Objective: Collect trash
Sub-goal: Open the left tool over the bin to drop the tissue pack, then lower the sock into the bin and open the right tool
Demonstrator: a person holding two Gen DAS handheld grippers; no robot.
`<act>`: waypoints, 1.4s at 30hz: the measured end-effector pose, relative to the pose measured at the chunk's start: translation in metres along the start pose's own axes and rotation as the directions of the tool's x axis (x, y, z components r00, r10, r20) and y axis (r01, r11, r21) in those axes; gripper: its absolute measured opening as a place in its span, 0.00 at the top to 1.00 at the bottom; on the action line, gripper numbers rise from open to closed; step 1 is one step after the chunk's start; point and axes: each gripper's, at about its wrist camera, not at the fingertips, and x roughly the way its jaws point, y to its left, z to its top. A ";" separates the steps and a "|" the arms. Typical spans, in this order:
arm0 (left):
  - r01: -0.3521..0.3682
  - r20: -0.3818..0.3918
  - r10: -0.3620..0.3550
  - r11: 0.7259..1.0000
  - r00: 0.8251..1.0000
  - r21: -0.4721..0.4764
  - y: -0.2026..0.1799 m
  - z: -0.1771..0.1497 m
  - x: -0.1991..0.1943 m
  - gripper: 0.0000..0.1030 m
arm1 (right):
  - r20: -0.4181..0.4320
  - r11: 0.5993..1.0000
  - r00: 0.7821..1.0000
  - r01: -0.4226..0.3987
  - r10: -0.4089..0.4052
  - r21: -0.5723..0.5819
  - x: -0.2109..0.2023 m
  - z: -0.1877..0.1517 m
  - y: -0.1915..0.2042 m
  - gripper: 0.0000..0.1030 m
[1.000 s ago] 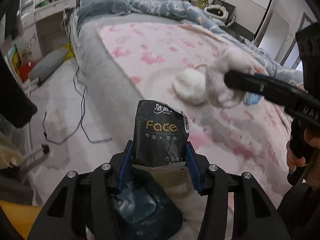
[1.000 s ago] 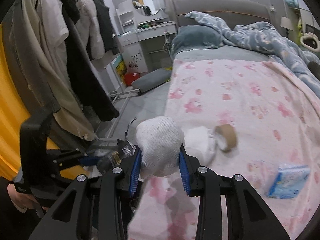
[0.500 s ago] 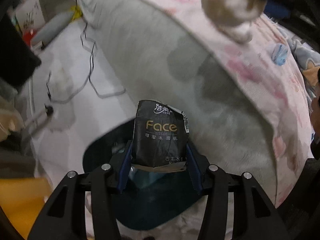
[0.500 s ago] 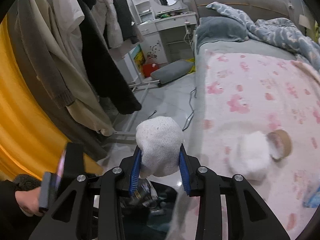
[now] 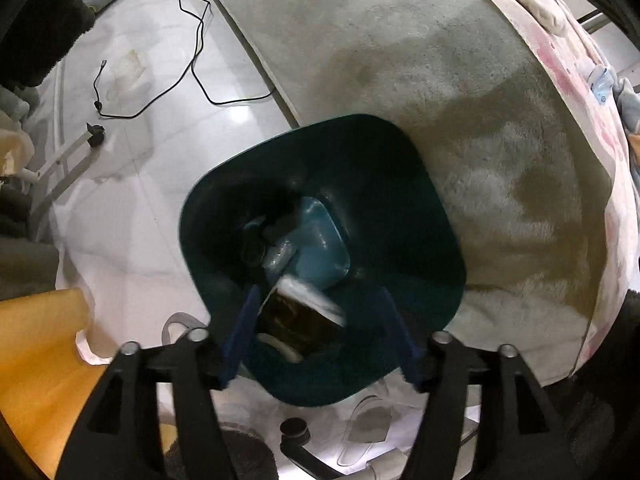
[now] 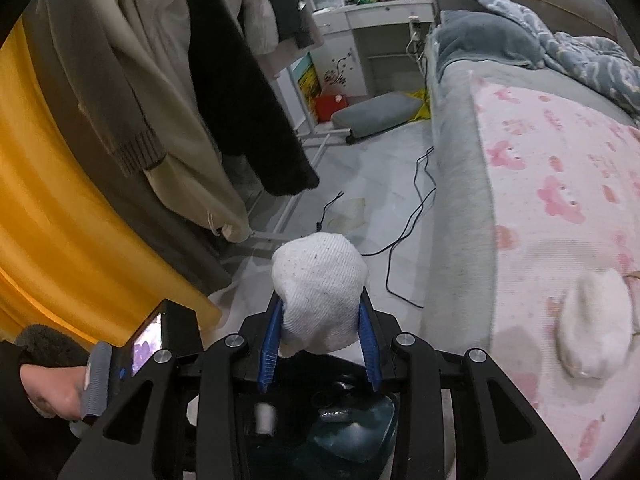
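Opening left gripper (image 5: 320, 332) directly over dark bin (image 5: 420, 208), dropping tissue pack (image 5: 298, 324) clear of pads; keeping right gripper (image 6: 320, 340) clamping white wad (image 6: 318, 296) until centred above.

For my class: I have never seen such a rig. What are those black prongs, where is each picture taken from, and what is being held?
No robot: a person holds two hand-held grippers, each carrying a camera looking along its fingers. The left view looks down into a dark green plastic bin. The left gripper is opening, and the black tissue packet sits loose between its fingers, over the bin. The right gripper clamps a crumpled white cloth wad. Another white wad lies on the pink flowered bed cover.
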 end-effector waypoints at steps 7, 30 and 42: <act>0.000 0.067 0.002 1.000 0.998 -0.031 0.020 -0.007 -0.021 0.26 | -0.079 1.000 0.997 -0.001 -0.001 -0.018 0.030 -0.006 0.009 0.65; -0.148 0.537 0.205 0.978 0.819 -0.148 0.047 -0.011 -0.129 0.22 | -0.384 0.992 0.923 -0.037 -0.012 -0.119 0.104 -0.053 0.035 0.65; -0.201 0.706 0.252 0.967 0.661 -0.157 0.018 -0.016 -0.177 0.22 | -0.519 0.985 0.850 0.002 -0.093 -0.172 0.127 -0.090 0.036 0.61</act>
